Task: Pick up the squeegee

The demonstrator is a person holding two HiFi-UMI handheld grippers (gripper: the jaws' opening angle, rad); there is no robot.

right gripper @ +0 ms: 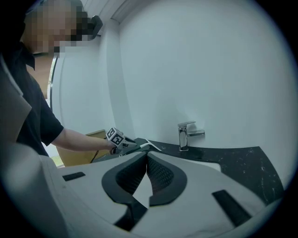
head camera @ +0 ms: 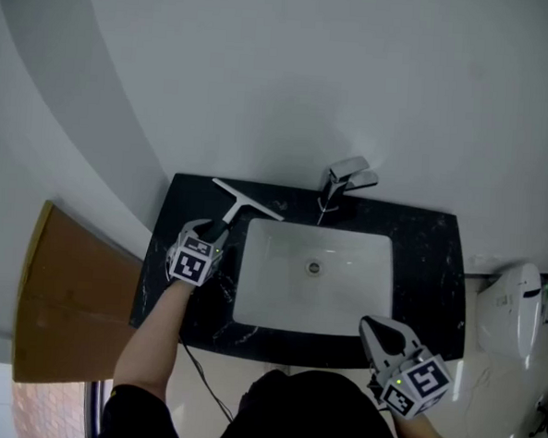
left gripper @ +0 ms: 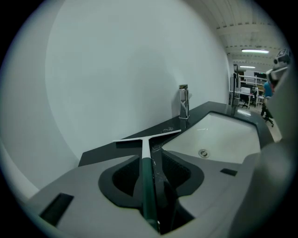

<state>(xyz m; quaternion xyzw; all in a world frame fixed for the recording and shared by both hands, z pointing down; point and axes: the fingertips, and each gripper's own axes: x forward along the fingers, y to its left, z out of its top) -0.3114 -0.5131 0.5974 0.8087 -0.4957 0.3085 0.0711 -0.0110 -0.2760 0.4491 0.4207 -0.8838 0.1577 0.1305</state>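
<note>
The squeegee (head camera: 243,200) has a white blade and a dark green handle. It lies on the black counter (head camera: 428,269) to the left of the sink, blade toward the wall. My left gripper (head camera: 208,230) is at its handle end. In the left gripper view the handle (left gripper: 148,186) runs between the open jaws of that gripper (left gripper: 151,155), with dark gaps on both sides, and the blade (left gripper: 148,137) lies just beyond the tips. My right gripper (head camera: 371,323) hovers at the sink's front right corner; its jaws (right gripper: 146,155) meet at the tips, with nothing in them.
A white basin (head camera: 269,296) is set into the counter, with a chrome faucet (head camera: 343,182) behind it at the wall. A brown board (head camera: 65,303) stands left of the counter. A white wall fixture (head camera: 514,307) is at the right.
</note>
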